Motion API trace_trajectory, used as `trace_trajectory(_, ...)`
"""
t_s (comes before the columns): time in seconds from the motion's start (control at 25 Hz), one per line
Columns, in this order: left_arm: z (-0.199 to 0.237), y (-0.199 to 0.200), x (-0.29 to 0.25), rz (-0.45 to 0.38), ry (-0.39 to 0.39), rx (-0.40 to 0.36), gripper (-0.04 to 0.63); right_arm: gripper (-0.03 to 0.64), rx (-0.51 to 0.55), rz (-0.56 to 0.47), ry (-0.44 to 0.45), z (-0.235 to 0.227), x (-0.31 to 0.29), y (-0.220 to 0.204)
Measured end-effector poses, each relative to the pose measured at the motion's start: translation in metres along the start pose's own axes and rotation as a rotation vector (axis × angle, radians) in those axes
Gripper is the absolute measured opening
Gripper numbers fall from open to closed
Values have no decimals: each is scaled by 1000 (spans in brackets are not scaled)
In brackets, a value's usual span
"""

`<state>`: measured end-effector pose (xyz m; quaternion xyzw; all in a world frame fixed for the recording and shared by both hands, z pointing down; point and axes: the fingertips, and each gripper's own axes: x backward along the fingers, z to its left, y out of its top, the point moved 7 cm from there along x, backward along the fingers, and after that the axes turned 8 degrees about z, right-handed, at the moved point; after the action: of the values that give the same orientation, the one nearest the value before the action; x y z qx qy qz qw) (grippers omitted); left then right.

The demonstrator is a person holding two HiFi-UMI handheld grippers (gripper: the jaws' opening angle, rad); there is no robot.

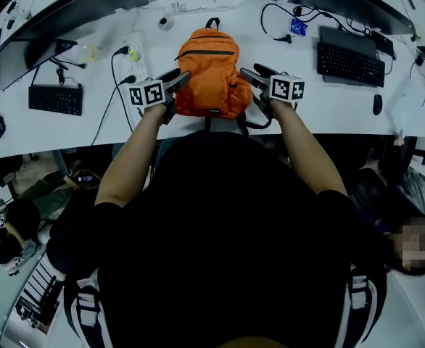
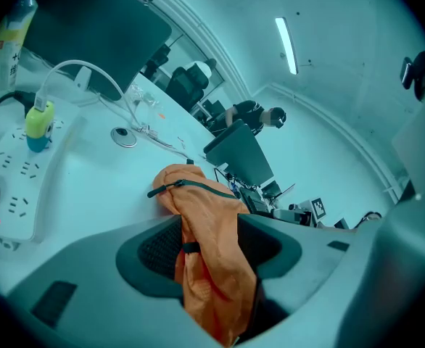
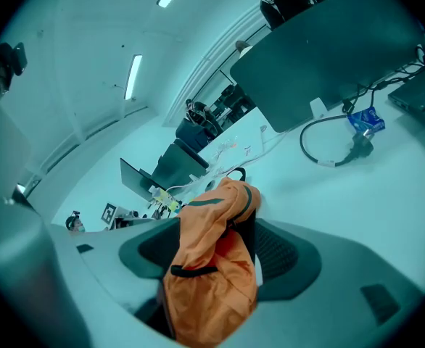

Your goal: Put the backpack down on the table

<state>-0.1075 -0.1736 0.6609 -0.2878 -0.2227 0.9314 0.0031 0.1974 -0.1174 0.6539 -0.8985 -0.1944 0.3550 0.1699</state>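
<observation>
An orange backpack (image 1: pixel 207 71) lies on the white table (image 1: pixel 328 111), its bottom at the near edge and its black straps hanging over it. My left gripper (image 1: pixel 178 80) sits at its lower left side and my right gripper (image 1: pixel 250 75) at its lower right. In the left gripper view, bunched orange fabric (image 2: pixel 212 259) runs between the wide-set jaws of the left gripper (image 2: pixel 212 230). The right gripper view shows the same: orange fabric (image 3: pixel 212 274) and a black strap between the spread jaws of the right gripper (image 3: pixel 212 245). No pad visibly presses the fabric.
A white power strip (image 1: pixel 135 56) with plugs lies left of the backpack. Keyboards (image 1: pixel 55 98) (image 1: pixel 350 62) and monitors (image 1: pixel 60 13) stand to both sides, with a mouse (image 1: pixel 377 104) and cables at the right. A bottle (image 2: pixel 6 35) stands at the far left.
</observation>
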Motion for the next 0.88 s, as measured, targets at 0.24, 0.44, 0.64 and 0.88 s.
trace_trajectory(0.24, -7, 5, 16, -39, 4, -25, 219, 314, 33, -27, 9, 11, 14, 2)
trace_trajectory(0.44, -20, 7, 25, -57, 21, -76, 218, 284, 71, -33, 17, 21, 22, 4)
trace_trajectory(0.64, -31, -3, 29, -73, 46, -124, 145, 192, 84, -62, 15, 29, 31, 4)
trace_trajectory(0.88, -44, -14, 35, -99, 48, -152, 90, 116, 122, -74, 0, 38, 42, 6)
